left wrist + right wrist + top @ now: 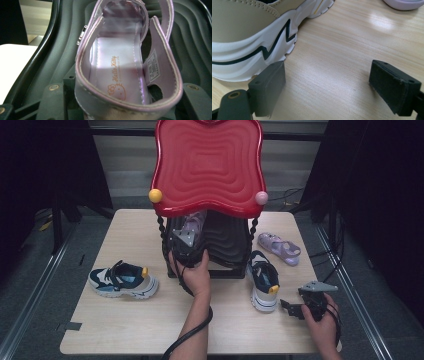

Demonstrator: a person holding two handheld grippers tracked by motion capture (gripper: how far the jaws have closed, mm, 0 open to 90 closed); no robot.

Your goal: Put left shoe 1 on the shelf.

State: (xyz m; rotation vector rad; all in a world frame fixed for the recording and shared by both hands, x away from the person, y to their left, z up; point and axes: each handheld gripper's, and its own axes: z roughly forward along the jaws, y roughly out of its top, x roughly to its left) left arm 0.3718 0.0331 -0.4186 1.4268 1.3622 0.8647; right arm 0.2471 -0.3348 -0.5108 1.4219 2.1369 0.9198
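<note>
A shiny purple sandal is clamped at its heel between my left gripper's black jaws, its toe pointing into the black lower shelf of a two-tier rack. In the high view the left gripper reaches under the red top shelf, with the sandal just above it. My right gripper rests low over the table at the right, jaws wide apart with nothing between them. It sits close behind the heel of a navy and white sneaker.
That sneaker lies right of the rack, and its mate lies on the left of the wooden table. A second purple sandal lies at the right rear. The rack's twisted black posts flank the shelf opening.
</note>
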